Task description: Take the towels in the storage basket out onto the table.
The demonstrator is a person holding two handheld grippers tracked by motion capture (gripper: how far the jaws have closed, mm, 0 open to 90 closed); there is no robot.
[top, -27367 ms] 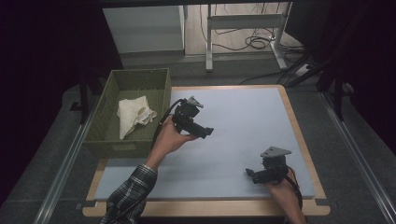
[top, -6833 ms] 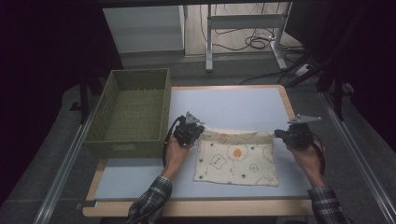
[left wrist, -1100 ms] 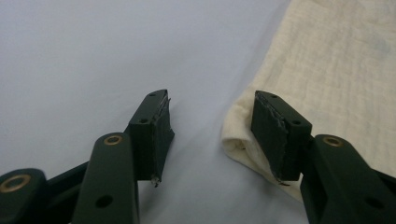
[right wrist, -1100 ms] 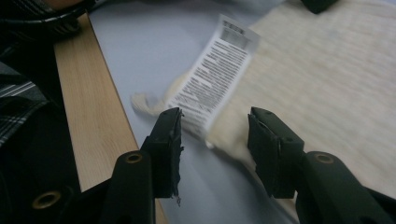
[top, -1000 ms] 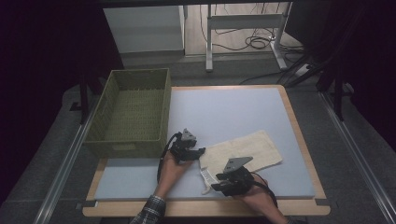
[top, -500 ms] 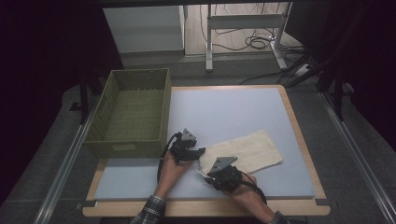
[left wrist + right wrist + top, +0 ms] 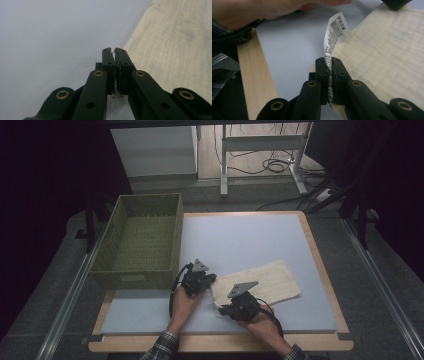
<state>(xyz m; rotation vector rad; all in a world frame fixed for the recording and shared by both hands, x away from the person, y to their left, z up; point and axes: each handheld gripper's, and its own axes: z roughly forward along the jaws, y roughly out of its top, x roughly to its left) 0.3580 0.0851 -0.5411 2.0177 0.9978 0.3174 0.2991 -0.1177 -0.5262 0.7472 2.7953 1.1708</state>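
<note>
High view: cream cloth (image 7: 260,282), folded to a rough oblong, coarse woven texture, lying flat on the pale blue-grey mat (image 7: 240,240) toward the near right of the worktop (image 7: 320,265). Near left corner of the cloth under both tools.

Right gripper view: white printed care tag (image 7: 334,32) with a barcode, thin and curled, standing up from between the black jaws; right tool (image 7: 329,62) clamped shut on that tag, having just been closing. Fine crinkled weave of the cloth spread to the right of the jaws; pale wooden edge strip and a plaid sleeve (image 7: 224,40) to the left.

Left gripper view: left tool (image 7: 114,53) closed, jaws pressed together after just closing, with a thin frayed sliver at their seam, too small to identify; cloth edge just beside it on the right, smooth mat on the left.

Farther out, high view: left tool at (image 7: 199,279), right tool at (image 7: 239,306), close together. Olive woven basket (image 7: 120,270), rectangular, at the left edge of the worktop, well apart from the cloth.
</note>
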